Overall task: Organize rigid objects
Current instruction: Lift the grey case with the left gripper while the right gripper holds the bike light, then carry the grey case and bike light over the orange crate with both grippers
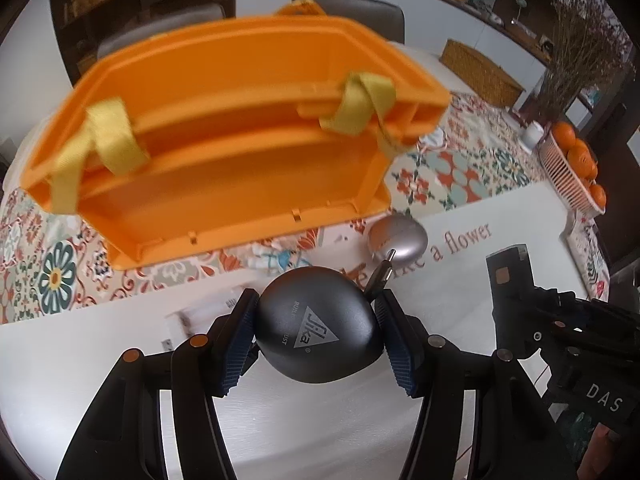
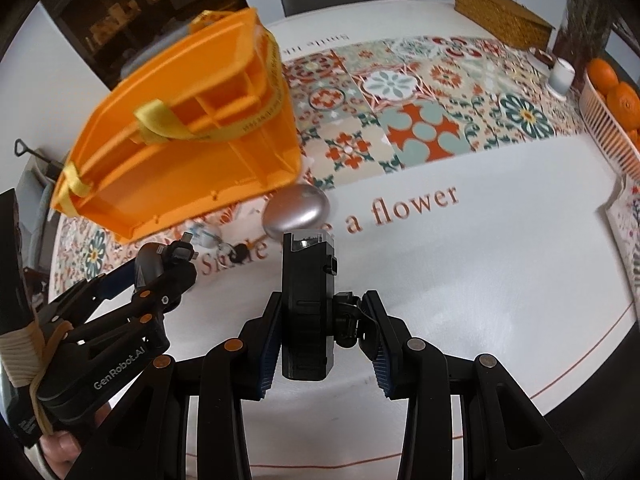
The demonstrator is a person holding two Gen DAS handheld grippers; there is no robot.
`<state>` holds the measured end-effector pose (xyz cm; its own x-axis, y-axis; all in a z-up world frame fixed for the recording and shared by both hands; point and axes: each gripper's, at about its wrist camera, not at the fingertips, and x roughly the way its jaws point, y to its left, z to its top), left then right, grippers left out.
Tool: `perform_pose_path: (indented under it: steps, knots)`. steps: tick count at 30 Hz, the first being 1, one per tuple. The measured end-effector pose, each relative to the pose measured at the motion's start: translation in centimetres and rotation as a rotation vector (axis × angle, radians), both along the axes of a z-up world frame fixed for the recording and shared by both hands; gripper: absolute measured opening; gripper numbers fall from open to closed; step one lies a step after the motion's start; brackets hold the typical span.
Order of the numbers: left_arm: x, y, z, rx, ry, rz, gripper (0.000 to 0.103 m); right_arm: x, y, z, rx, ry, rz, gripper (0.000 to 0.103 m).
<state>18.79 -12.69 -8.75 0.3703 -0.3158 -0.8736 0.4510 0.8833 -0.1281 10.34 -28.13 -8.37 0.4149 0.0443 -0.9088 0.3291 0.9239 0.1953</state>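
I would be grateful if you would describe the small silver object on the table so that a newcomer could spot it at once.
Start at the big orange plastic case standing open on the patterned table runner. Just past its near right corner, where the runner meets the white cloth printed "a flower", lies the silver pebble-shaped object. It is smooth, matte silver and lies free, unlike the dark grey logo-marked one clamped in the left gripper.
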Motion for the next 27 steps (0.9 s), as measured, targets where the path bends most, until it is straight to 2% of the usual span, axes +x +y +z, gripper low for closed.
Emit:
perform_pose_path:
  steps: [27]
  knots:
    - [1.0,5.9,7.8,-0.052,-0.172,0.154,0.059,3.2,5.0,6.9,-0.018,-0.179,0.167,0.04]
